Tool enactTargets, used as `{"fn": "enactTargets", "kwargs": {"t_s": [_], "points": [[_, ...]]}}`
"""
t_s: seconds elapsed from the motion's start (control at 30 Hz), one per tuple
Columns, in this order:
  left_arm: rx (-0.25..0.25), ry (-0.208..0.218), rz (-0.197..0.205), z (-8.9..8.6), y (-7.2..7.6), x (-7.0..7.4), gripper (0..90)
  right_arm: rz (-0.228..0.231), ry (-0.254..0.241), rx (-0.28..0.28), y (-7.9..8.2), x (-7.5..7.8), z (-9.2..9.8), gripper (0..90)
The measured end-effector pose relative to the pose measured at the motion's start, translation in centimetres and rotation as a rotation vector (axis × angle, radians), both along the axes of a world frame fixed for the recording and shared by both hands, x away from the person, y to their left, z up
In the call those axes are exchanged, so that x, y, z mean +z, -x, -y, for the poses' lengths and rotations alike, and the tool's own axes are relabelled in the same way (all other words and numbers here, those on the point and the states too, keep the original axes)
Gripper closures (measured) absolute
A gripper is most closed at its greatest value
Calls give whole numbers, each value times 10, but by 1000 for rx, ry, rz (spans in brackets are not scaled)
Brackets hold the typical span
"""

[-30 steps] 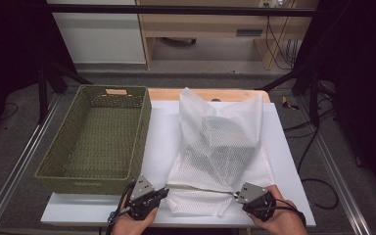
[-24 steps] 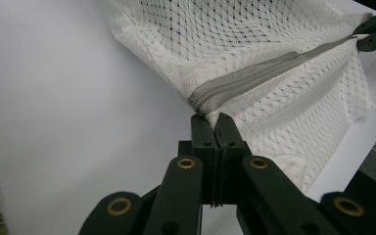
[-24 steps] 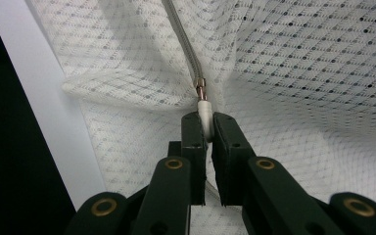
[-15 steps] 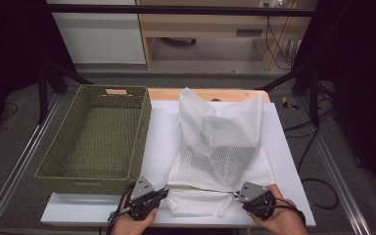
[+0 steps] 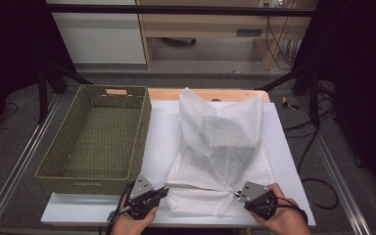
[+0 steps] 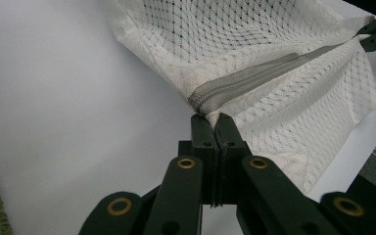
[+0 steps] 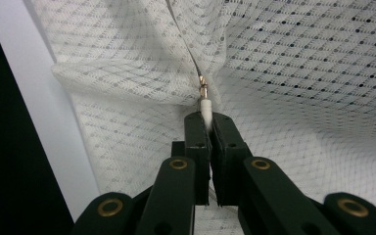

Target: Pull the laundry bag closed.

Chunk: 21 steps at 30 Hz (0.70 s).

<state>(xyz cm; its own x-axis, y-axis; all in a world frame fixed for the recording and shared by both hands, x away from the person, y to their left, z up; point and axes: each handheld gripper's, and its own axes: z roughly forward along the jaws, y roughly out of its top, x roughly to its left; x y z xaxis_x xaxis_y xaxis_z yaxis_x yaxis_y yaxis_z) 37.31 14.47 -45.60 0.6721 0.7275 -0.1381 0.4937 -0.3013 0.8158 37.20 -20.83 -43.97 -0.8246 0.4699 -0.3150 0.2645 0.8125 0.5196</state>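
now we pinch the mesh bag's zipper end in our left hand-held gripper, while our right hand-held gripper clamps what looks like the zipper pull.

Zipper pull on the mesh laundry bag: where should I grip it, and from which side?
Grip the white zipper pull by its free tab, from the bag's near right end, in line with the zipper. The tab sticks out past the slider, and the right gripper already pinches it there.

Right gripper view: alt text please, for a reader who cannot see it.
The right gripper is shut on the white zipper pull of a white mesh bag, whose closed zipper runs away from the jaws. White table at left.
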Motion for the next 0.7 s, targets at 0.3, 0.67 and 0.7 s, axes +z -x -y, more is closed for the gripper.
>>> {"fn": "enactTargets", "kwargs": {"t_s": [0.3, 0.67, 0.7], "points": [[-4, -6, -2, 0, 0, 0, 897, 4, 8, -11, 1, 1, 13, 868], [18, -6, -2, -5, -2, -1, 896, 12, 23, -57, 2, 3, 30, 869], [25, -2, -4, -7, -3, -1, 896, 10, 28, -61, 1, 2, 32, 869]]}}
